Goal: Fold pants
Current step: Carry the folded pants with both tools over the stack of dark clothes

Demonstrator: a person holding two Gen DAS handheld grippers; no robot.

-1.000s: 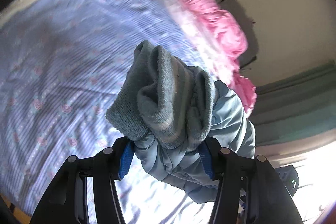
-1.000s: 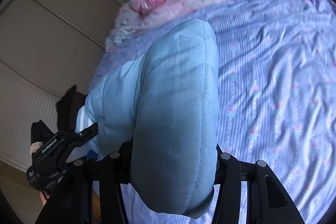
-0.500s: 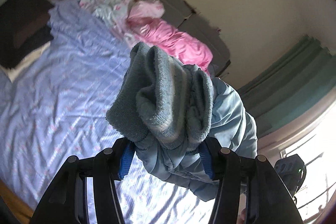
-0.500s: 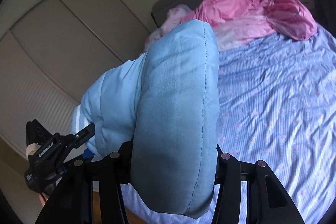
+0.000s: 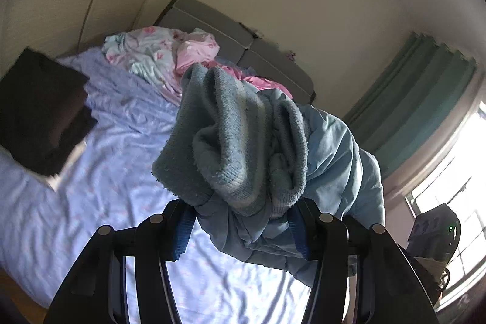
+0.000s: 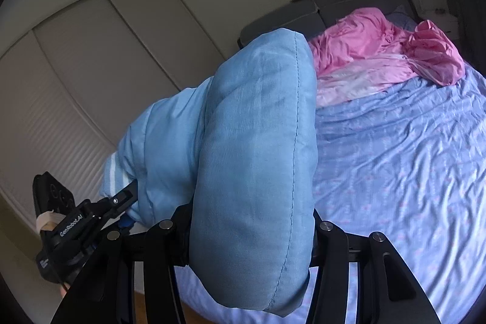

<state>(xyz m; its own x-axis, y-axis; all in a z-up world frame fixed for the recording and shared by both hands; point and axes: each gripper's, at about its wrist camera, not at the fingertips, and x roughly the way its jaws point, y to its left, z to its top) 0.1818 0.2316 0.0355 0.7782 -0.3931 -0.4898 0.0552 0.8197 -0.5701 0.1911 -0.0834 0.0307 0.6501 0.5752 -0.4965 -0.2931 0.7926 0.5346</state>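
Your left gripper is clamped on the ribbed cuff end of the padded blue pants — your right gripper pinches a thick fold of them, the fabric bulging ahead of both, above the lilac bed.

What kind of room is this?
Most likely a bedroom: a bed with a lilac flowered sheet, a grey padded headboard with a crumpled pink quilt against it, and green curtains by a bright window.
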